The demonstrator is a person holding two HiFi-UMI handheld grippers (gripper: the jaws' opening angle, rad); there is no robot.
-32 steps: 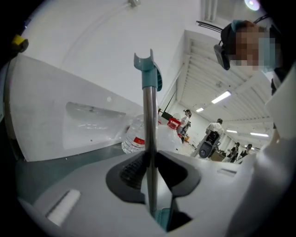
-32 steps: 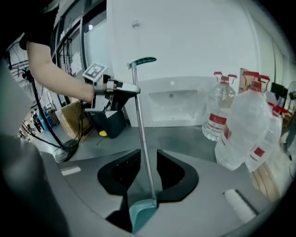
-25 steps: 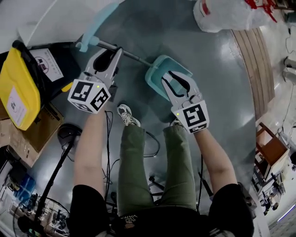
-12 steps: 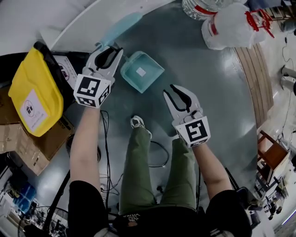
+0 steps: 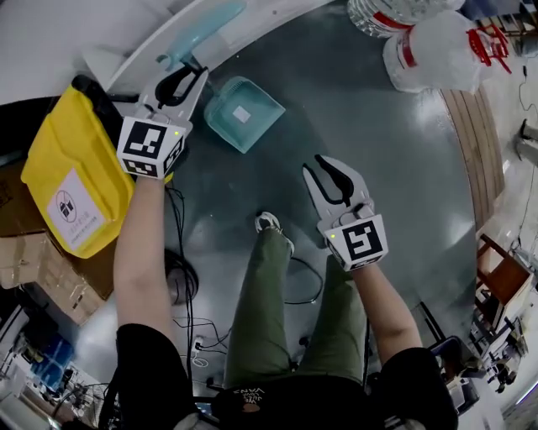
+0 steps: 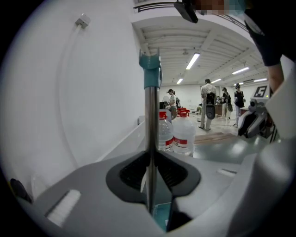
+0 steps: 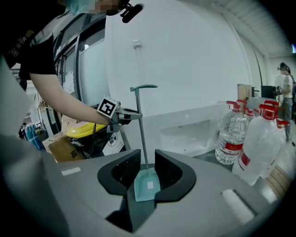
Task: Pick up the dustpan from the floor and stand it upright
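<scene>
Dustpan [image 5: 242, 113] stands on the floor [image 5: 361, 117] at the far left, near the wall [image 5: 67, 25], its pole [image 6: 150, 125] almost vertical and clamped between the jaws of the left gripper [image 5: 183, 76]. I think the pan should sit flat and steady before this grip loosens, with the pole held straight. Left arm reaches far out; right gripper [image 5: 315, 165] hangs nearer, jaws apart, empty, well apart from the dustpan

The teal dustpan [image 5: 242, 115] stood upright near the yellow container [image 5: 74, 172], pan at the bottom, thin metal shaft vertical, teal handle on top.
</scene>
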